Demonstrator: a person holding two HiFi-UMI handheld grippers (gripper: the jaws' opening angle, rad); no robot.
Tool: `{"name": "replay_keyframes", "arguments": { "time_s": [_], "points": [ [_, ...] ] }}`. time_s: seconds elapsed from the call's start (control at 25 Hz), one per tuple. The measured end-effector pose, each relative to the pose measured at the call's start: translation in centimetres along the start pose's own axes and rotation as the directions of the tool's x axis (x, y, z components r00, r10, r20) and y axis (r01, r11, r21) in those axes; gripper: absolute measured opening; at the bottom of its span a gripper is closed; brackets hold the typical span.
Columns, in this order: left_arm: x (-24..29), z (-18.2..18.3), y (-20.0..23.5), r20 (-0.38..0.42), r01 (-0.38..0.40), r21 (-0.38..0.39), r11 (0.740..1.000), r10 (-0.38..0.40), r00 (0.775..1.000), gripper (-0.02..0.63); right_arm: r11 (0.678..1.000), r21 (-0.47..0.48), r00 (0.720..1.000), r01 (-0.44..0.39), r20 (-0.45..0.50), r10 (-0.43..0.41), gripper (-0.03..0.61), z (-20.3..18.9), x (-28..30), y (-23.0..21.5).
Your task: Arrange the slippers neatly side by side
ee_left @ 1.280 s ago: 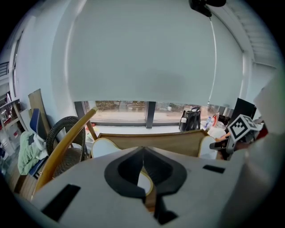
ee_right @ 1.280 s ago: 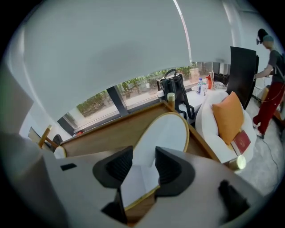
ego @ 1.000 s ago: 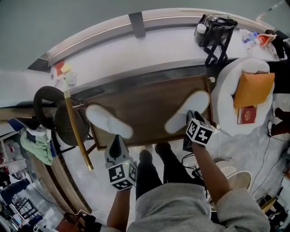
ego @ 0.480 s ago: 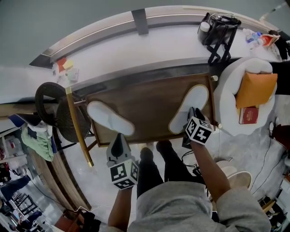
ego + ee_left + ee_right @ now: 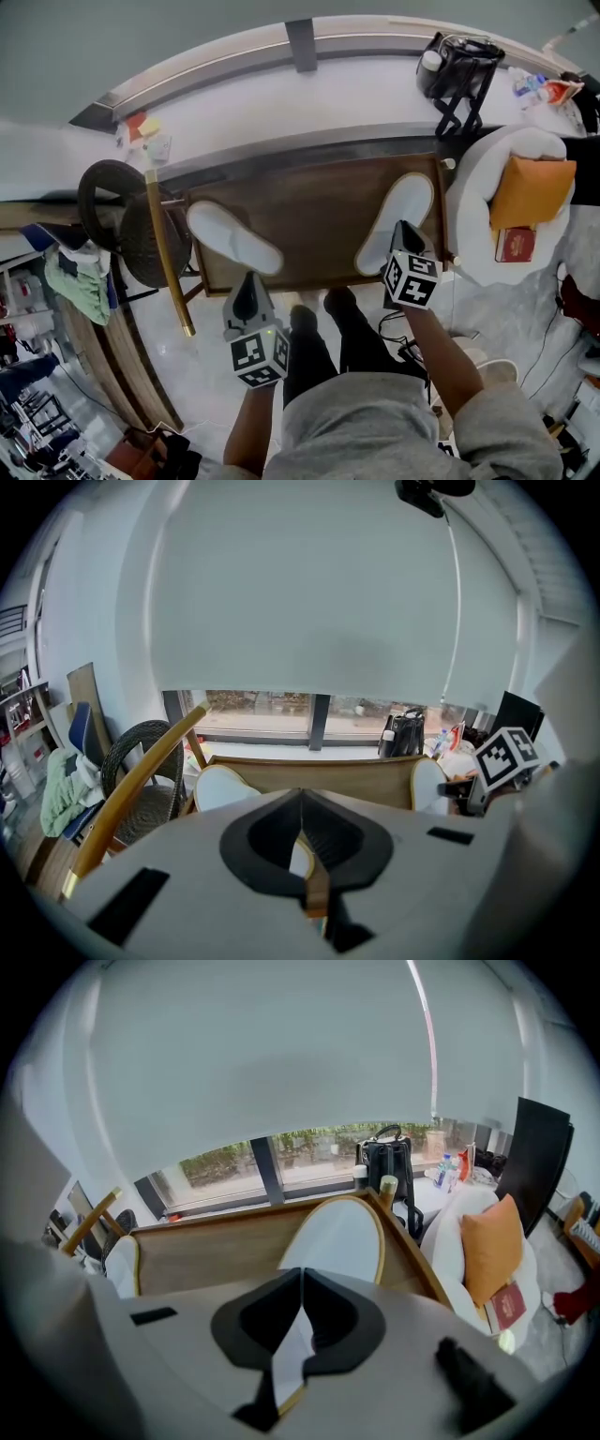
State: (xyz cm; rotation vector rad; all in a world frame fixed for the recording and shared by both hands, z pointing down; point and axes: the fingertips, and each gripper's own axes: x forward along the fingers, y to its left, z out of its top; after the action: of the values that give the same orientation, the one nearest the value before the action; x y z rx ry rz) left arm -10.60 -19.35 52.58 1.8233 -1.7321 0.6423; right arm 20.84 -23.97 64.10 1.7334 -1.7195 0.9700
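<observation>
Brown wooden counter (image 5: pixel 319 202), two white slippers with gold trim lying on it, well apart.

- Left slipper (image 5: pixel 232 237): at the counter's left end, lying at a slant, heel toward the near edge.
- Right slipper (image 5: pixel 384 230): at the counter's right end, toe pointing toward the far right corner.
- Left claw (image 5: pixel 247 281): at the counter's near edge, just beside the left slipper's heel. Jaws closed tip to tip. A bit of white heel with gold rim shows in the gap behind the tips; cannot tell whether it is pinched.
- Right claw (image 5: pixel 400 231): over the right slipper's heel. Jaws have just been closing and now pinch the thin heel edge, which runs between them.
- Black handbag (image 5: pixel 455 66): on the pale sill beyond the counter's far right corner.
</observation>
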Motion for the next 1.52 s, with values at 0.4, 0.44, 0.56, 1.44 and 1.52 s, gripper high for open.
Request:
{"name": "replay_keyframes", "arguments": {
  "time_s": [0.4, 0.44, 0.56, 1.44, 1.52],
  "points": [
    [-0.8, -0.1, 0.7, 0.01, -0.003, -0.009, 1.0, 0.003, 1.0, 0.015, 0.984, -0.132, 0.992, -0.121, 0.021, 0.125, 0.031, 2.4, -2.2, 4.8],
    [-0.8, -0.1, 0.8, 0.013, -0.004, -0.01, 1.0, 0.004, 1.0, 0.015, 0.981, -0.14, 0.99, -0.135, 0.017, 0.139, 0.031, 2.5, -2.4, 5.2],
    [-0.9, 0.0, 1.2, 0.016, -0.007, -0.014, 1.0, 0.007, 1.0, 0.015, 0.97, -0.179, 0.986, -0.162, 0.007, 0.166, 0.031, 2.9, -2.6, 6.5],
    [-1.3, -0.8, 4.4, 0.009, -0.064, -0.066, 0.996, 0.065, 0.998, 0.015, 0.967, -0.048, 0.955, -0.249, -0.179, 0.237, 0.031, 0.2, 2.9, 12.3],
    [-1.2, -0.8, 4.4, 0.009, -0.064, -0.063, 0.996, 0.065, 0.998, 0.015, 0.968, -0.038, 0.953, -0.249, -0.185, 0.238, 0.031, 0.2, 3.0, 12.4]
  ]
}}
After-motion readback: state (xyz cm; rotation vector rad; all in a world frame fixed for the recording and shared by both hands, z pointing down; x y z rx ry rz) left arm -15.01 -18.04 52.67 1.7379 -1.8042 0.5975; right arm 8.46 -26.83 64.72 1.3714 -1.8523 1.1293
